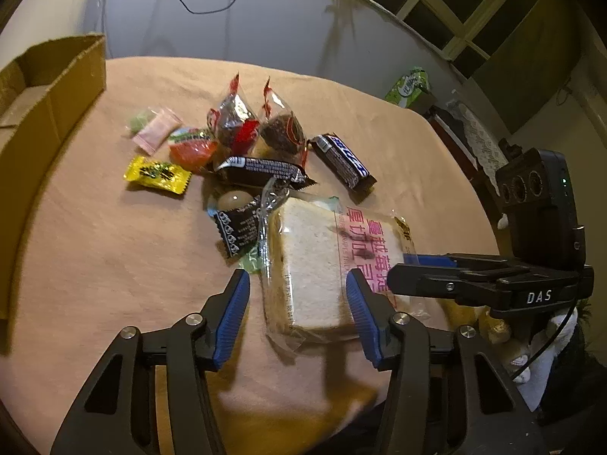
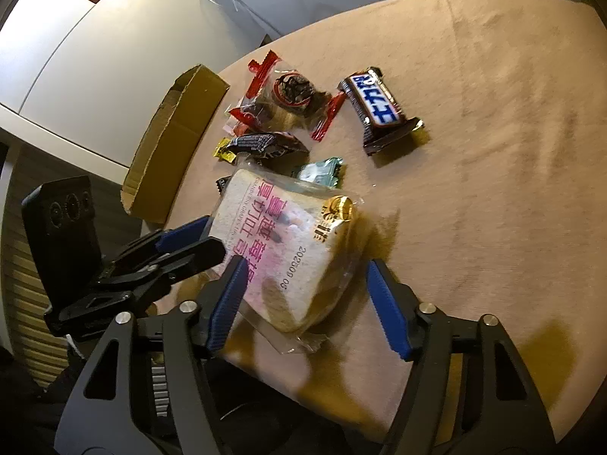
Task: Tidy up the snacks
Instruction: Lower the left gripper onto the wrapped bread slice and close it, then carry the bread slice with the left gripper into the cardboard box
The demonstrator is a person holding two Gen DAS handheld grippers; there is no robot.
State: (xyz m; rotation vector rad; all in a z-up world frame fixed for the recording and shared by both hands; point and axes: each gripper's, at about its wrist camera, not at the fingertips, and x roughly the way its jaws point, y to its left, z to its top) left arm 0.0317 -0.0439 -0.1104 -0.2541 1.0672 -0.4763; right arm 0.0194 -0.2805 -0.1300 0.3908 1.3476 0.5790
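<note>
A wrapped block of sliced white bread (image 1: 311, 265) (image 2: 280, 235) with pink print lies on the peach tablecloth (image 1: 95, 265) near its front edge. My left gripper (image 1: 297, 280) straddles its near end: the right pad touches the wrapper, while the left pad stands clear of it. My right gripper (image 2: 306, 265) straddles the same pack from the other side, with a gap at its right pad. Both are open. Beyond lie a blue-lettered chocolate bar (image 1: 343, 161) (image 2: 379, 108), two clear red-ended bags (image 1: 235, 121), a dark bar (image 1: 261, 170) and small candies (image 1: 157, 174).
An open cardboard box (image 1: 49, 91) (image 2: 178, 140) stands at the table's left edge. A teal wrapper (image 2: 322, 170) peeks out behind the bread. A green tissue pack (image 1: 408, 87) sits off the table's far right. Each gripper shows in the other's view, close alongside.
</note>
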